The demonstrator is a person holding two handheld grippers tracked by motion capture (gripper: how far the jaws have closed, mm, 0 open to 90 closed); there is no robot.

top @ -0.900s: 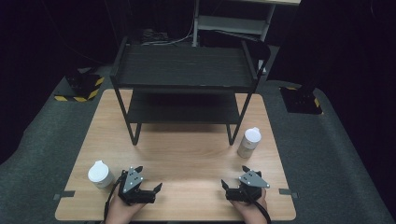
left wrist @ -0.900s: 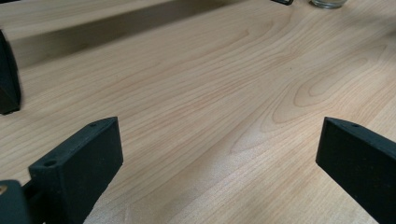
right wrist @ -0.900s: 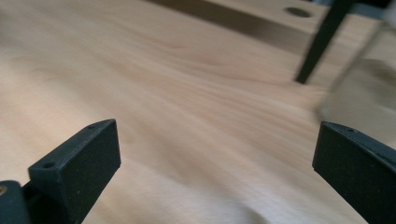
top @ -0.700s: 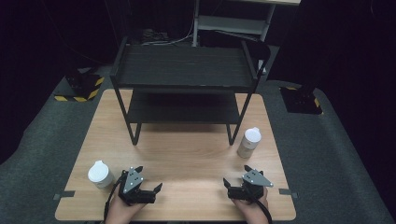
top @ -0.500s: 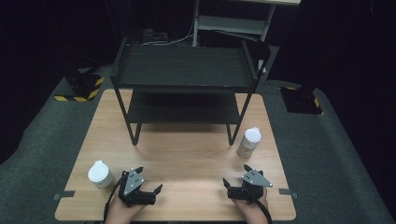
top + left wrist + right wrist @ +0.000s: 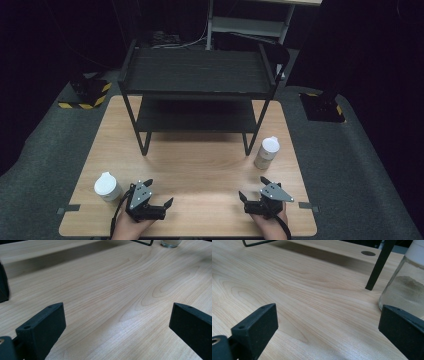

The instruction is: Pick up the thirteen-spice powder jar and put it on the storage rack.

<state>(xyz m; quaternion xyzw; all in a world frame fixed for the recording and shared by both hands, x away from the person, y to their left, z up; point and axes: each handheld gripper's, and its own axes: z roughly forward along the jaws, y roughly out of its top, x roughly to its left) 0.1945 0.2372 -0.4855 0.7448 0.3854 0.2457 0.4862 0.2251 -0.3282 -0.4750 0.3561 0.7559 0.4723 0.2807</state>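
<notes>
Tongs (image 6: 156, 195) wide over grained wooden table (image 6: 200, 165)

Left tool (image 6: 156, 196) jaws wide apart, right tool (image 6: 253, 189) likewise, both hand-held low, nothing gripped

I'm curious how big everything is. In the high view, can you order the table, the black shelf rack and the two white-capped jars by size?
1. Table
2. Rack, though it stands taller and nearer the camera, so it may look larger than it is.
3. Left jar and right jar: they look alike, so I won't rank them.
</notes>
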